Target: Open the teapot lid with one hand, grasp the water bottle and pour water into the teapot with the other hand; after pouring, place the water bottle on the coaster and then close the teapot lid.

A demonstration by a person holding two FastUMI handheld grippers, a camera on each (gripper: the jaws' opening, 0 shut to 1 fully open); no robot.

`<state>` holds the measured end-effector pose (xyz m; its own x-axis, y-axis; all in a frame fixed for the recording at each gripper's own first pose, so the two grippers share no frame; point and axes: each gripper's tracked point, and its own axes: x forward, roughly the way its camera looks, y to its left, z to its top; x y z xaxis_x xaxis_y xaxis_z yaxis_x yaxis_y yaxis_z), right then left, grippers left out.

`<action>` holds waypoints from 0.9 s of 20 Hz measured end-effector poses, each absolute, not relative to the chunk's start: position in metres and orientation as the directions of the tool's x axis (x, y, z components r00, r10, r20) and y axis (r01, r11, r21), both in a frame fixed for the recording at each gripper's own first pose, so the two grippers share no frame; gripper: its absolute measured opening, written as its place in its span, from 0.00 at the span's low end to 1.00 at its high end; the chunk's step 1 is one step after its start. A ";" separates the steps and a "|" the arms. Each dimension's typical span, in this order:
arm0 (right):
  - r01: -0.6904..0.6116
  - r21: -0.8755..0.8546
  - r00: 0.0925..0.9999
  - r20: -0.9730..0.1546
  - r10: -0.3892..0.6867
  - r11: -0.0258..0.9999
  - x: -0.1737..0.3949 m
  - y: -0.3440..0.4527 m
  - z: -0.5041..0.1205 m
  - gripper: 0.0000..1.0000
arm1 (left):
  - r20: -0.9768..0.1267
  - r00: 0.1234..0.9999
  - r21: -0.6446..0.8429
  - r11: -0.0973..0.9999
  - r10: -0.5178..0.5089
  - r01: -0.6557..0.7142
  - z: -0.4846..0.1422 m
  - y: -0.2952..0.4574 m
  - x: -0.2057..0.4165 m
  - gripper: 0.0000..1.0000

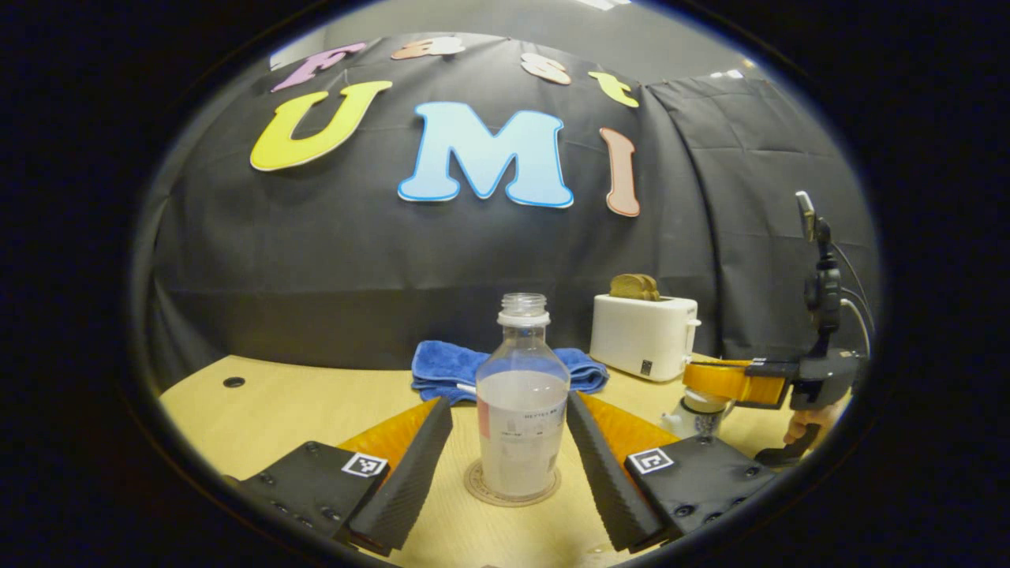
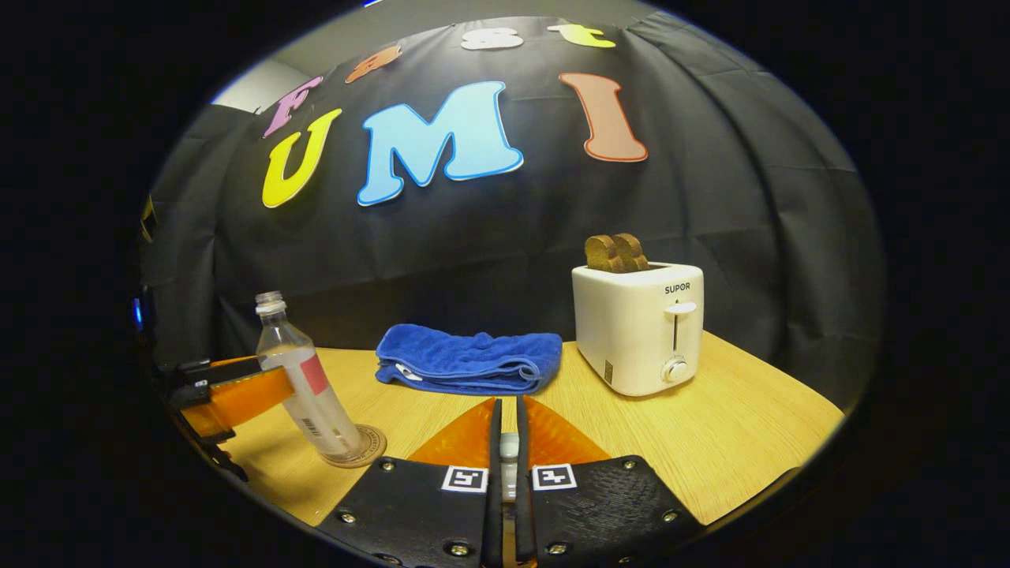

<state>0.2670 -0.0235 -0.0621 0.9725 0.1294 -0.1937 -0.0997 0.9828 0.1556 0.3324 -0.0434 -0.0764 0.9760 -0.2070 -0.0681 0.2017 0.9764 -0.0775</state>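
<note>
Now my left claw stands wide around the water bottle on its coaster; right claw pinches something pale, probably the teapot lid; I'd lower it squarely.

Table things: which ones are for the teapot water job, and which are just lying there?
For the job:
water bottle
coaster under it
teapot
lid, pinched in the right gripper
left gripper, fingers open around the bottle

Just lying about:
blue towel
toaster
bread in it
</note>
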 end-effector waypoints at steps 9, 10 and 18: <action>-0.070 0.111 0.977 -0.194 0.091 0.991 0.271 -0.026 -0.067 0.06 | -0.054 0.971 -0.085 0.970 -0.233 0.228 -0.075 -0.051 0.274 0.97; -0.070 0.122 0.975 -0.200 0.093 0.990 0.272 -0.026 -0.070 0.06 | -0.051 0.969 -0.093 0.967 -0.242 0.237 -0.074 -0.056 0.269 0.98; -0.082 0.136 0.971 -0.211 0.110 0.987 0.271 -0.020 -0.074 0.17 | -0.036 0.962 -0.063 0.961 -0.271 0.268 -0.070 -0.073 0.258 0.97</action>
<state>0.2709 -0.0203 -0.0741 0.9713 0.1099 -0.2109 -0.0821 0.9873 0.1362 0.2583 -0.0728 -0.0698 0.9620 -0.2706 -0.0362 0.2681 0.9614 -0.0628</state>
